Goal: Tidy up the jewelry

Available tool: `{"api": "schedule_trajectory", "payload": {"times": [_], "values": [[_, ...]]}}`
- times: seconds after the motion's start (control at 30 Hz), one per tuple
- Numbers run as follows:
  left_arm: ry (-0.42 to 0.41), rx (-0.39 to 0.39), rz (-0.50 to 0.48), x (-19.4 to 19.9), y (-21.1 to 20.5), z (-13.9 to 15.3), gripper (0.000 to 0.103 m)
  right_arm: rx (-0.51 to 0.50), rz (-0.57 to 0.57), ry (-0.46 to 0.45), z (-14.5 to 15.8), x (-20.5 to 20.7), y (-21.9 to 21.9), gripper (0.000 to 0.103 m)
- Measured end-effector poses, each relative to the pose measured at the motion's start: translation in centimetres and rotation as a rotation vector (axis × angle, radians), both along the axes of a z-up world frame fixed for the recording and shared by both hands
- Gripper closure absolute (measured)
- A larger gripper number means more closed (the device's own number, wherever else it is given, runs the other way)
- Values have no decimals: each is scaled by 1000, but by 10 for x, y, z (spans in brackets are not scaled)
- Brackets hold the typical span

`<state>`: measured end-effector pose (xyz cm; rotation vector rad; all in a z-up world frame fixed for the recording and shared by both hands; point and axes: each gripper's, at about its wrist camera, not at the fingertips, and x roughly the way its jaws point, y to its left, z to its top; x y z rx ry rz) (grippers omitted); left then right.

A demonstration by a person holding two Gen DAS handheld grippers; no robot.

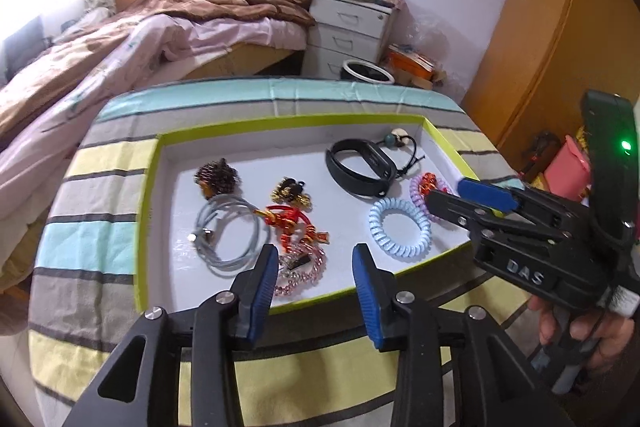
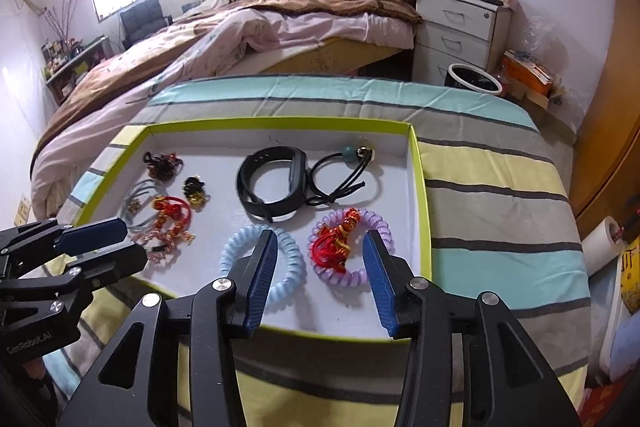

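Both claws hang with jaws apart and empty over the near rim of the tray [image 2: 420, 163]: the left claw [image 1: 316, 269] above pink beads [image 1: 300, 269], the right claw [image 2: 320, 267] between a blue coil band [image 2: 262, 261] and a purple coil band [image 2: 354, 253] bearing a red charm. Left to right the white tray floor holds a grey cable [image 1: 228, 227], red-gold trinkets [image 1: 298, 221], a black wristband [image 1: 360, 167] and a black cord. It sits on a striped worktop [image 2: 492, 187] before an unmade bed [image 2: 240, 31].

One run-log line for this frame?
left hand-held gripper: open, empty | right hand-held gripper: open, empty | jewelry: in white green-rimmed cardboard tray
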<state>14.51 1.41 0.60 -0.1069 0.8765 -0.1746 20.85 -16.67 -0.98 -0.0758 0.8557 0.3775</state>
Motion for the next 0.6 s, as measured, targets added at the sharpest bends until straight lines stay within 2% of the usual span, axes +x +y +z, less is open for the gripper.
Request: {"api": "schedule_trajectory", "payload": {"times": [0.23,0.43,0.6], "values": [[-51,94,70,-18,-7,11,64,53,-35,-41,15,-28,-2,57],[-61,109,130,-32,-5,15,64,78,-56,-64,21,-52,-2,57],[-69,77,141,-41,-4,17,64,85,-51,-79,24,-66,0,57]]}}
